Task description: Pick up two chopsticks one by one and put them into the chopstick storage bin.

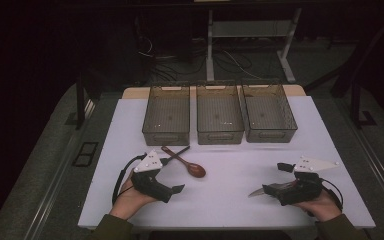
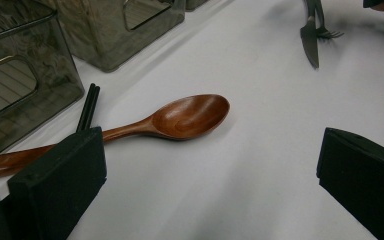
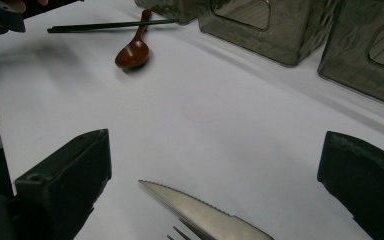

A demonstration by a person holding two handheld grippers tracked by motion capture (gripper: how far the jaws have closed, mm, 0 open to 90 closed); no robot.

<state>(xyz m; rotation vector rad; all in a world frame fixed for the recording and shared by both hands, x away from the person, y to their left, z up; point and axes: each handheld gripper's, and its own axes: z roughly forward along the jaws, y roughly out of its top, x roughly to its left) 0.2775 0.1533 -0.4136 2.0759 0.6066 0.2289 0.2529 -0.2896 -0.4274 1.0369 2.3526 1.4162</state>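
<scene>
- Left gripper (image 1: 172, 175) wide apart, holding nothing, near wooden spoon (image 2: 180, 117) on table (image 1: 230, 195).
- Right gripper (image 1: 275, 176) wide apart too, knife (image 3: 200, 210) lying loose between jaws.

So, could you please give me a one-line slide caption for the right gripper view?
Open right gripper over a serrated knife and fork, with a wooden spoon, chopsticks and bins beyond.

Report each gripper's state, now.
Left gripper: open, holding nothing.
Right gripper: open; knife lies between its jaws, not gripped.
</scene>
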